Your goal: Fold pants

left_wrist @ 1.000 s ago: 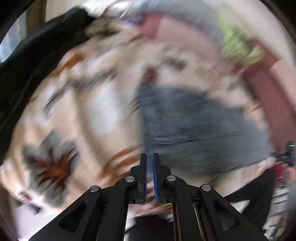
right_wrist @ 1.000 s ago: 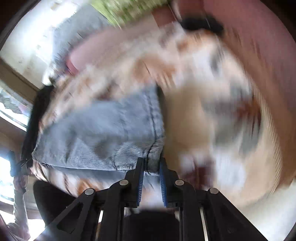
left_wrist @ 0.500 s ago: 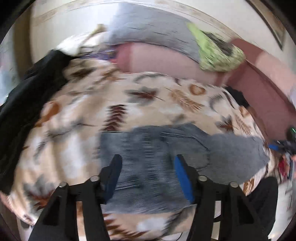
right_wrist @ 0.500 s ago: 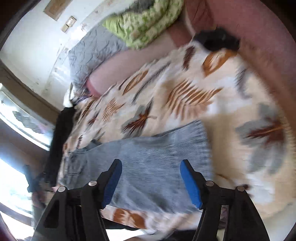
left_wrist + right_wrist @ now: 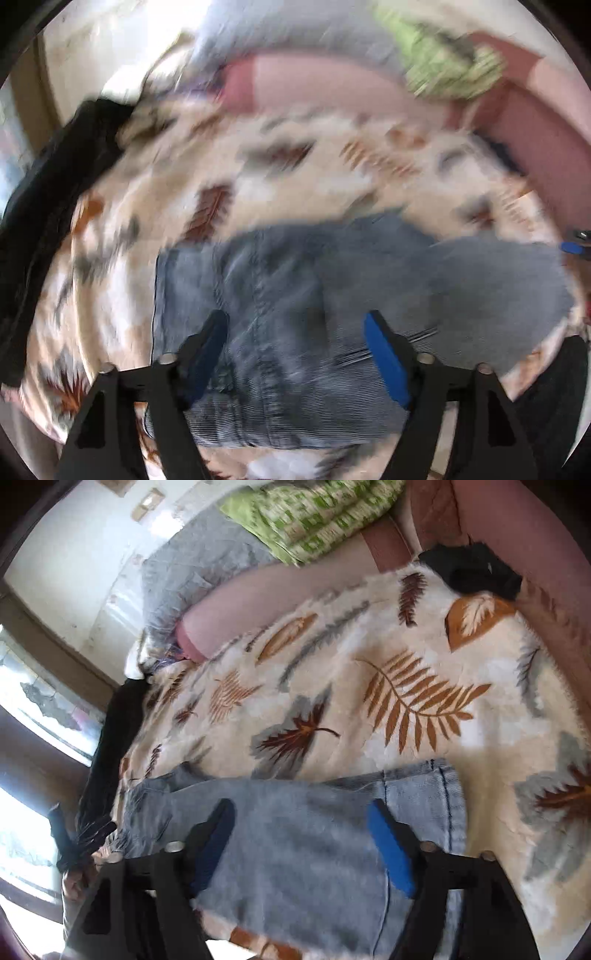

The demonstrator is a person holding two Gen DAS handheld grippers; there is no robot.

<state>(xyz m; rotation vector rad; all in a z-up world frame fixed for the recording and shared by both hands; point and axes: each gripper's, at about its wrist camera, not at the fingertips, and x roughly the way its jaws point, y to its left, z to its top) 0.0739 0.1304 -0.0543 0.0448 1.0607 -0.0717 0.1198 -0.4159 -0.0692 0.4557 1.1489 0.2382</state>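
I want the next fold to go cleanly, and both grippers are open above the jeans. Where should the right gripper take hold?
Probably the hem end of the jeans, at the stitched cuff edge near the right gripper. Come in from the right, over the leaf blanket, pinching both layers: that edge lies flat and exposed. The left gripper hangs open over the other end.

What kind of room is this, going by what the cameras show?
Most likely a bedroom or living room at home: the jeans lie on a leaf-print blanket spread over a pink couch or bed, with a green pillow behind.
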